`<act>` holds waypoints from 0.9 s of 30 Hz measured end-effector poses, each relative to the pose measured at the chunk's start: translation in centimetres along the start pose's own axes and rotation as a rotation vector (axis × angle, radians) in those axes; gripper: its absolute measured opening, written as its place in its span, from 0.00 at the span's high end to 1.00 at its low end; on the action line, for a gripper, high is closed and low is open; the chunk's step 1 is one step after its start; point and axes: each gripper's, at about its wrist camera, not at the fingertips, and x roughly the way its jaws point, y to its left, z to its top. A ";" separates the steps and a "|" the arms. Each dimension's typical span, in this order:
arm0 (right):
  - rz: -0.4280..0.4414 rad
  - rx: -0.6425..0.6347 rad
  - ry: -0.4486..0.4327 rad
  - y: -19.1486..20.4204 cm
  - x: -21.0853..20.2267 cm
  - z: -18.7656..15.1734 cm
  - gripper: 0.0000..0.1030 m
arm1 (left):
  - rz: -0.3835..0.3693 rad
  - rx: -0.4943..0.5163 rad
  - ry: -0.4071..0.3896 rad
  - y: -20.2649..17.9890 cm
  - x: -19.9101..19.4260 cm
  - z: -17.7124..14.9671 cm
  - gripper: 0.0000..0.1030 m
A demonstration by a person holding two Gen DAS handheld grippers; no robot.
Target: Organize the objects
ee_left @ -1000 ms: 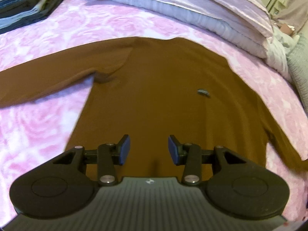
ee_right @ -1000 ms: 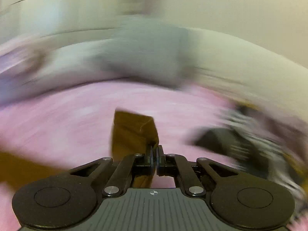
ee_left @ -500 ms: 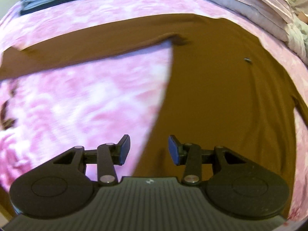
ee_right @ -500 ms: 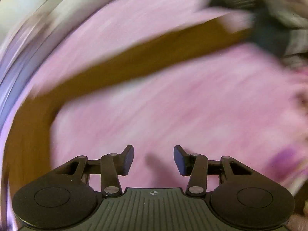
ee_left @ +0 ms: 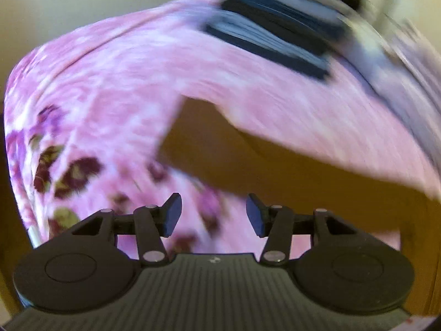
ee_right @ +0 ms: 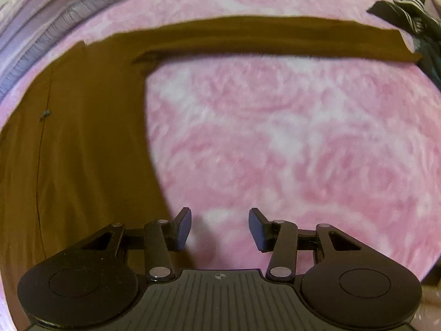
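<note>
Since a second ago my left gripper (ee_left: 214,211) has swung off the shirt's body toward its sleeve end, and my right gripper (ee_right: 219,229) has let go of the cuff it was pinching. I am seeing one brown long-sleeved shirt (ee_right: 82,143) lying flat on the bed's pink floral bedspread (ee_right: 275,143), both sleeves stretched outward. One stack of dark folded clothes (ee_left: 275,35) is sitting beyond the sleeve in the blurred left view, and one striped dark garment (ee_right: 410,8) is lying at the other cuff. Both grippers are hovering low over the bed, pointing forward. The left fingers (ee_left: 172,213) are spread wide, gripping nothing. The right fingers (ee_right: 183,229) are likewise released, the left one over the shirt's side edge.
</note>
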 end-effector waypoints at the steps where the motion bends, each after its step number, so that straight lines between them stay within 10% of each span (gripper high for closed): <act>1: -0.015 -0.006 0.003 0.6 -0.1 -0.7 0.58 | 0.017 -0.062 -0.007 1.0 1.0 0.8 0.55; 5: -0.101 -0.072 -0.052 2.8 -0.1 -2.6 0.58 | 0.045 -0.240 0.029 4.2 4.3 2.3 0.66; 8: -0.131 -0.071 -0.064 3.3 -0.1 -2.8 0.58 | 0.071 -0.126 -0.027 3.7 3.9 2.5 0.93; 17: -0.130 -0.026 -0.061 2.5 -1.1 -4.3 0.58 | 0.199 0.215 -0.092 2.9 2.2 -1.2 0.80; 19: -0.113 -0.010 -0.074 1.8 -1.4 -4.8 0.58 | 0.230 0.191 -0.084 3.1 1.3 -1.0 0.64; 22: -0.081 0.034 -0.073 -0.1 -2.2 -5.3 0.58 | 0.258 0.099 -0.028 4.5 -1.3 -1.7 0.68; 27: 0.081 0.125 -0.080 -4.0 -3.6 -7.0 0.58 | -0.143 0.235 0.212 1.2 -6.0 -7.8 0.67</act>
